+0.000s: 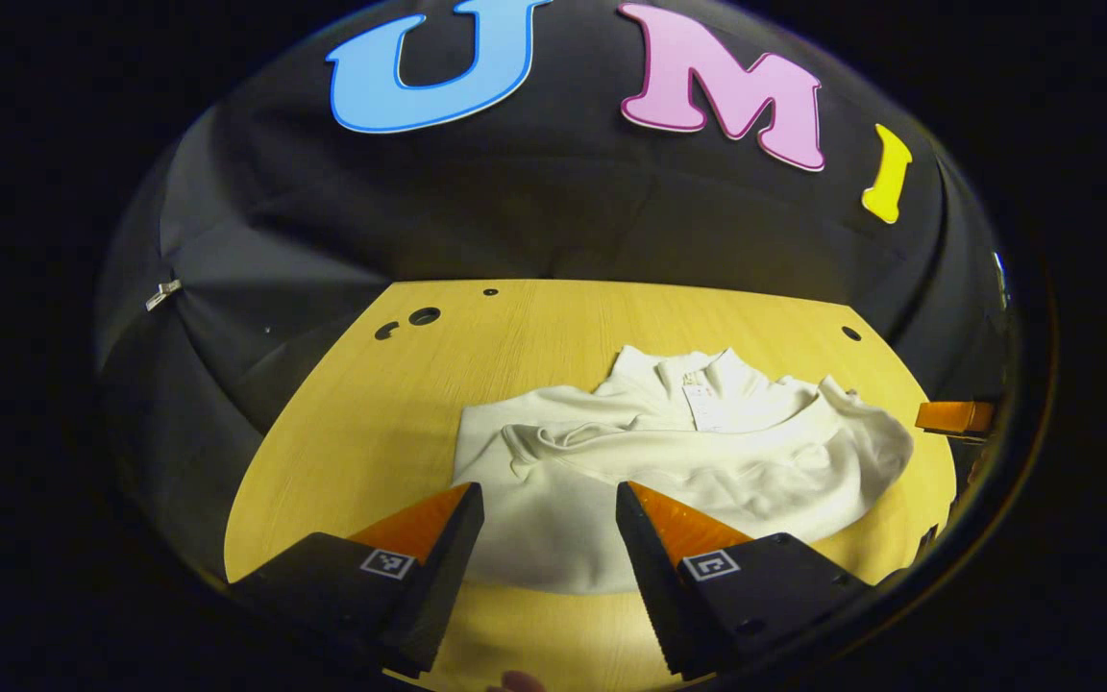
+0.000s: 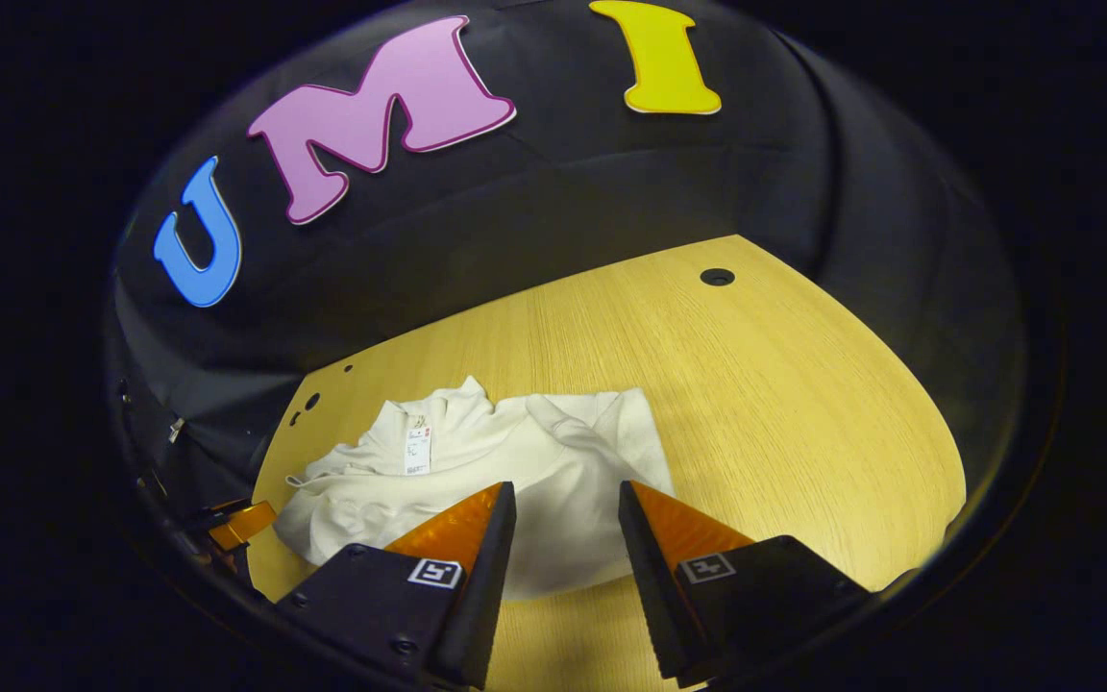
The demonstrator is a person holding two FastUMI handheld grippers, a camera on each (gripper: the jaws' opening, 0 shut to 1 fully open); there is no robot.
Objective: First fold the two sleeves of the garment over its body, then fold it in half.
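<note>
In the left gripper view, the left gripper (image 1: 550, 505) hangs with fingers spread wide, holding nothing, above the near edge of the white garment (image 1: 678, 461), which lies rumpled on the wooden table (image 1: 361, 423). In the right gripper view, the right gripper (image 2: 567, 505) is likewise wide and empty over the garment (image 2: 515, 471). Both sleeves look folded in; for the half fold, I'd grip both near corners evenly. No containers are present.

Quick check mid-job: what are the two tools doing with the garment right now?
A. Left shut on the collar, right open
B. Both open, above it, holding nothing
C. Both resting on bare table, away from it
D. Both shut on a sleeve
B: the left tool and right tool both stand open with the white garment lying ungripped on the table between their fingers.
</note>
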